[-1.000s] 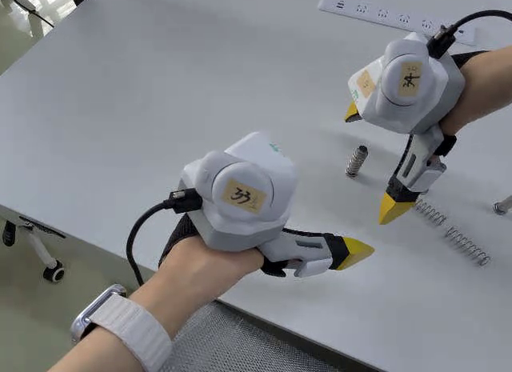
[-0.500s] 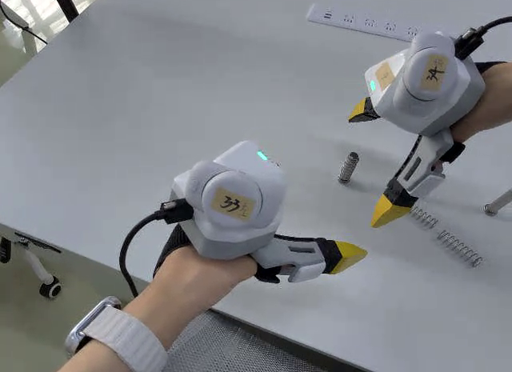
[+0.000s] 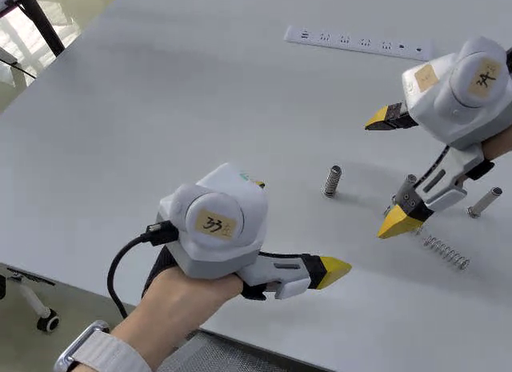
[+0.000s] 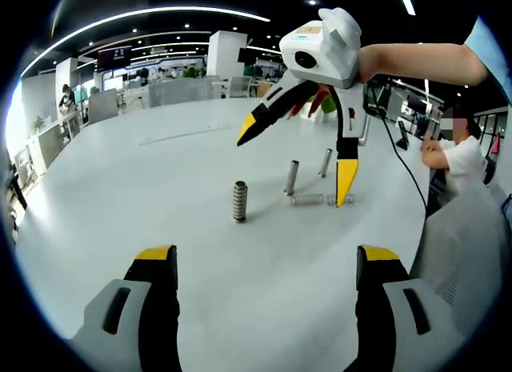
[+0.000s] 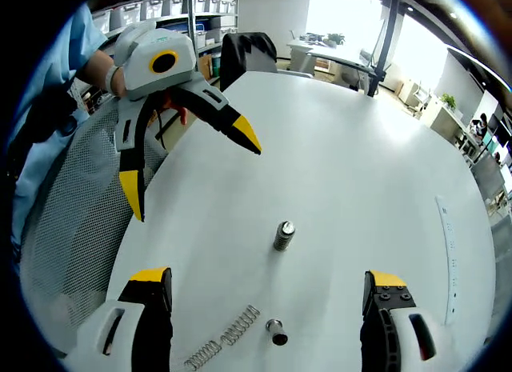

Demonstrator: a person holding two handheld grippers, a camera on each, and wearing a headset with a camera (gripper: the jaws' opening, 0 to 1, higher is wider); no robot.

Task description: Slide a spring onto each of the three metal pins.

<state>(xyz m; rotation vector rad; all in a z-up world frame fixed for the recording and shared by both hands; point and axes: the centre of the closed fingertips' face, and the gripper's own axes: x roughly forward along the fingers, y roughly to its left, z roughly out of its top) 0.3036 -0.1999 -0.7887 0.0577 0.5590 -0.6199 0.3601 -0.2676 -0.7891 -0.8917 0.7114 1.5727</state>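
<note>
Pale bench (image 3: 160,108) lies under both claws, and the head view has swung since a second ago, so most of the shift is the camera's. Low over the near edge, the left gripper (image 4: 266,256) hangs with its jaws spread wide and nothing between them. It sits against the sprung pin (image 3: 332,181) much as it did before. The right gripper (image 3: 389,172) is released too, gaping and empty. Measured against that pin it now sits further right, and a bare pin (image 3: 406,186) that it hid earlier shows between its jaws. Its lower tip is just beside the near end of the loose springs (image 3: 446,252); I cannot tell whether it touches them. In the right gripper view they lie flat, end to end. The sprung pin stands upright to the left of this claw, apart from it. A third pin (image 3: 484,202), bare, stands further right. Along the far side lies a power strip (image 3: 360,44).
</note>
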